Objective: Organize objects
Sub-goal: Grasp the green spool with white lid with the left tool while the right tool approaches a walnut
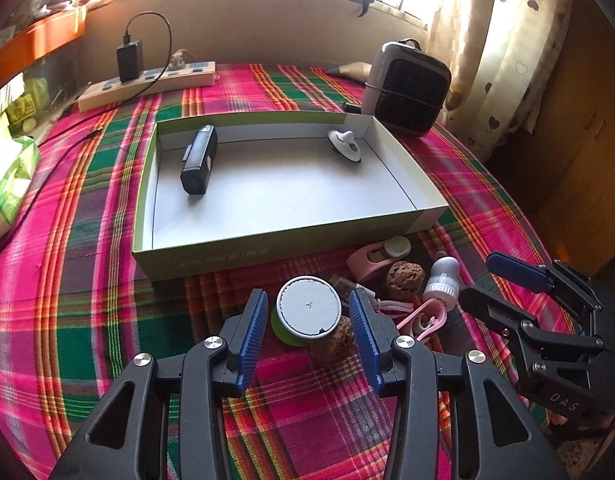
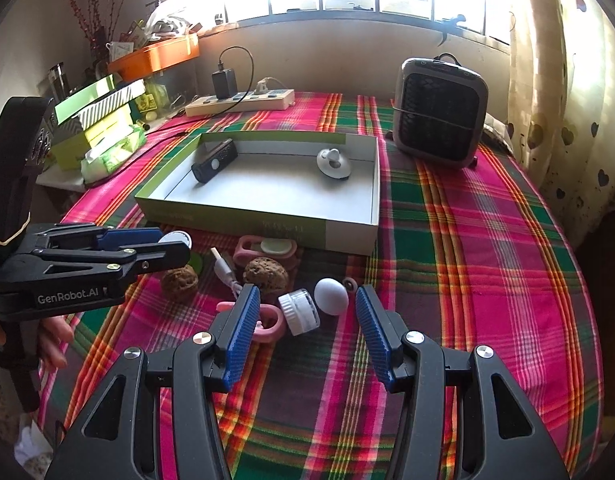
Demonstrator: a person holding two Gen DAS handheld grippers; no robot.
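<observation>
A home room: plaid tablecloth, heart-print curtain, small heater and power strip below a window.

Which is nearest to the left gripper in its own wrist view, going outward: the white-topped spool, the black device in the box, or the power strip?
From the left gripper:
1. White-topped spool, right between the open fingers.
2. Black device, inside the box, left side.
3. Power strip, far back left, beyond the box.
</observation>
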